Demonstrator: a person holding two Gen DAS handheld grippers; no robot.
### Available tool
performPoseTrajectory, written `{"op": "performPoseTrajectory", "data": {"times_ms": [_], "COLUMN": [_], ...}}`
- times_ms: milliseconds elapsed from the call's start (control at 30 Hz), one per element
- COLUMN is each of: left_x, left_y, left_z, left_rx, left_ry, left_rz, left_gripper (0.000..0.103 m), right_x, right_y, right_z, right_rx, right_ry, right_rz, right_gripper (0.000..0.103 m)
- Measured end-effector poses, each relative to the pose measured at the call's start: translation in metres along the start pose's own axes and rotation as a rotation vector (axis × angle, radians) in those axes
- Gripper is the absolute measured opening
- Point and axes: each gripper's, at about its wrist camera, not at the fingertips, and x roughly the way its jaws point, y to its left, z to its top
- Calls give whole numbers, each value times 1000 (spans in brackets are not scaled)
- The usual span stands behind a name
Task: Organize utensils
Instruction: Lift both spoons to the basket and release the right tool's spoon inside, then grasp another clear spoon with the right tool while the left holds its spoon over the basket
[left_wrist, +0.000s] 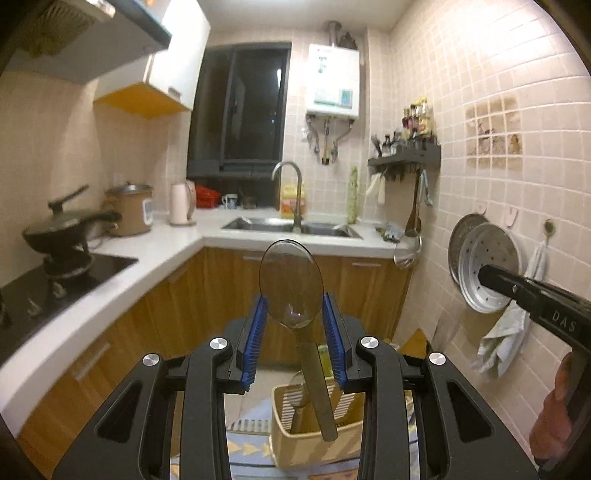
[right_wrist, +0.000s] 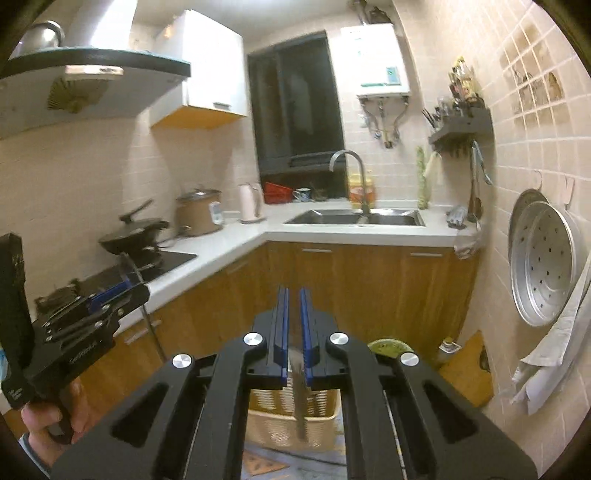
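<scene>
My left gripper (left_wrist: 291, 314) is shut on a large steel spoon (left_wrist: 291, 280), gripping its bowl between the blue pads; the handle hangs down toward a beige slotted utensil basket (left_wrist: 314, 443) on the floor below, where another spoon stands. My right gripper (right_wrist: 293, 317) is shut on a thin flat utensil (right_wrist: 300, 398) that hangs down over the same basket (right_wrist: 291, 424). The left gripper shows at the left of the right wrist view (right_wrist: 122, 291), the spoon seen edge-on. The right gripper's body shows at the right of the left wrist view (left_wrist: 535, 299).
White L-shaped counter (left_wrist: 184, 240) with sink (left_wrist: 291, 227), wok (left_wrist: 70, 229), rice cooker and kettle. Wooden cabinets (left_wrist: 229, 295) below. Tiled right wall holds hanging steamer trays (left_wrist: 484, 269), a towel, ladle and spice shelf (left_wrist: 406, 155). A patterned mat lies under the basket.
</scene>
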Motion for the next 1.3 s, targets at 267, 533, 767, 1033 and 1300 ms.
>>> {"op": "performPoseTrajectory", "data": {"times_ms": [267,533,767,1033,1300], "left_x": [33,27,25,18,16], "left_y": [20,11,4,3,9], "left_z": [-32,-41,-48,-50,-46], "left_rx": [-49,-26,-11,-3,-15], "left_ry": [77,83,95,89,76], "left_rz": [-50,-81,-91,-95,-92], "left_gripper": [29,30,30,30,30], "right_x": [23,41,55,57,35], "right_y": [-62,-126,-111,-85,-70], "right_z": [-48,-146,-223,-241,-225], "right_rx": [130,202,145,77,68], "right_ry": [284,646,988,1080,1002], "right_rz": [170,92,-57,-163,-73], "right_gripper": [5,58,45,17,10]}}
